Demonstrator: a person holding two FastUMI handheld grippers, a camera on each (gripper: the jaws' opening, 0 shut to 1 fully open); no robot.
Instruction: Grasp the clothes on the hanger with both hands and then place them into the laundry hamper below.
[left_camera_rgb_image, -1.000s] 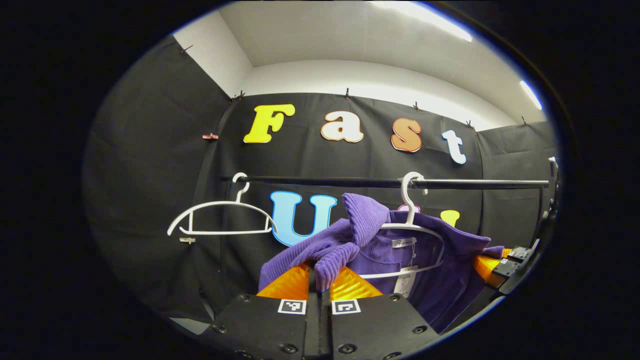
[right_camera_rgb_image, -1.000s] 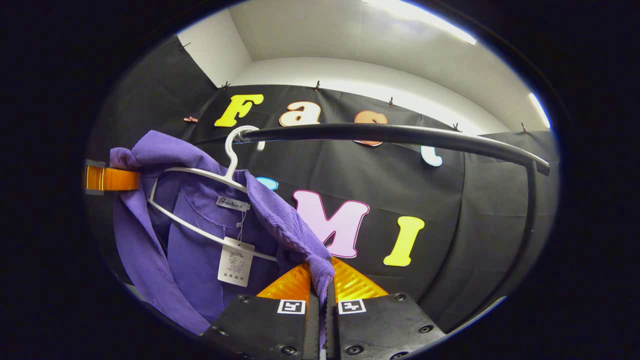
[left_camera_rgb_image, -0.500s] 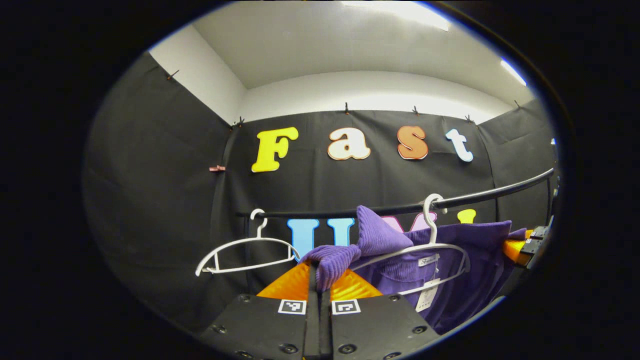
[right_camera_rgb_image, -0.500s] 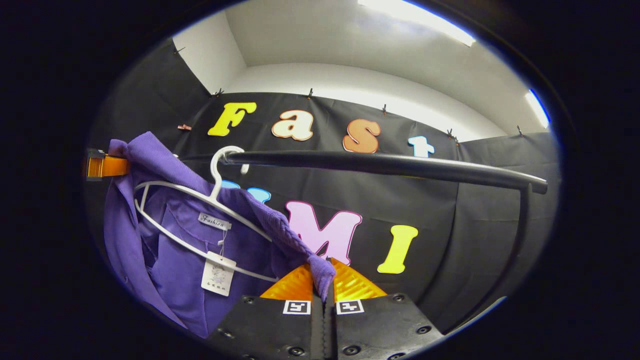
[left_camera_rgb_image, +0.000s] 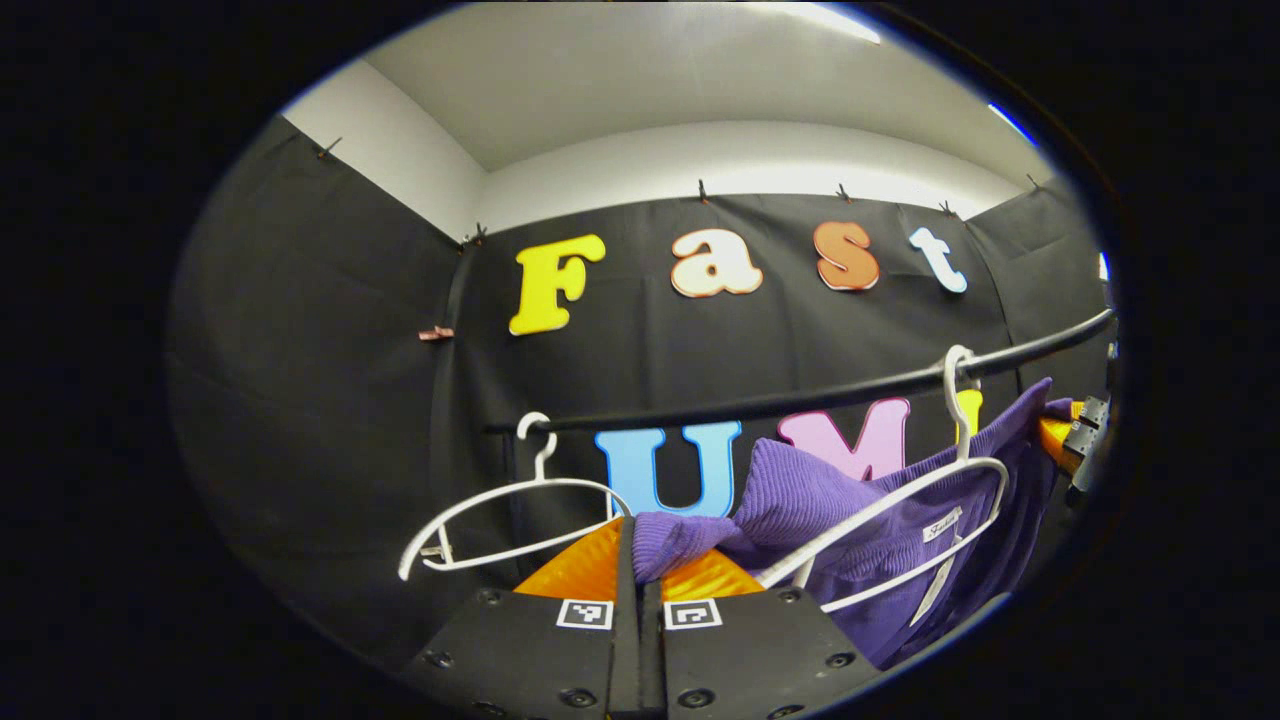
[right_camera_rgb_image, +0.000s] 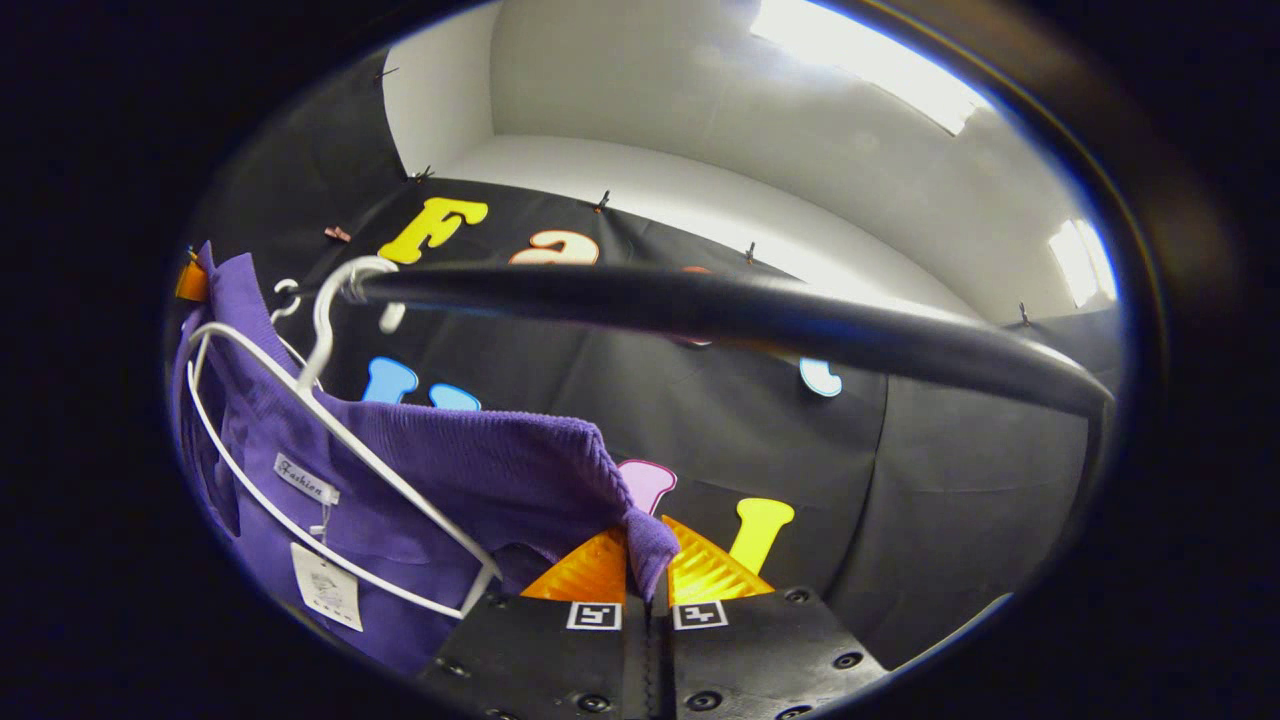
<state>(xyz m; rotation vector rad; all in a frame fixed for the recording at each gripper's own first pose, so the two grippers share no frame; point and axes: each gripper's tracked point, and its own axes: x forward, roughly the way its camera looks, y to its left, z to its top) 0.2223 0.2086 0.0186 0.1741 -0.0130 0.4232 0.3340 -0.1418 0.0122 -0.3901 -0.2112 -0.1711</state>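
Observation:
A purple knit garment (left_camera_rgb_image: 800, 495) hangs partly off a white hanger (left_camera_rgb_image: 965, 470) hooked on the black rail (left_camera_rgb_image: 800, 405). My left gripper (left_camera_rgb_image: 638, 560) is shut on the garment's left shoulder edge, which bunches between its orange fingers. In the right gripper view the same purple garment (right_camera_rgb_image: 470, 470) stretches from the white hanger (right_camera_rgb_image: 330, 420) to my right gripper (right_camera_rgb_image: 648, 560), which is shut on its right shoulder edge. The right gripper (left_camera_rgb_image: 1065, 435) also appears at the far right of the left gripper view, holding the cloth. The hanger's arms are bare where the shoulders have come away.
A second white hanger (left_camera_rgb_image: 510, 510), bare, hangs on the rail to the left. The black rail (right_camera_rgb_image: 760, 320) passes close above my right gripper and bends down into a post (right_camera_rgb_image: 1095, 430) at the right. Black cloth walls stand behind.
Both grippers have spread apart and risen, pulling the shoulders off the hanger's ends. The garment is now stretched wide, the hanger has tilted, and the rail is much closer to the right gripper.

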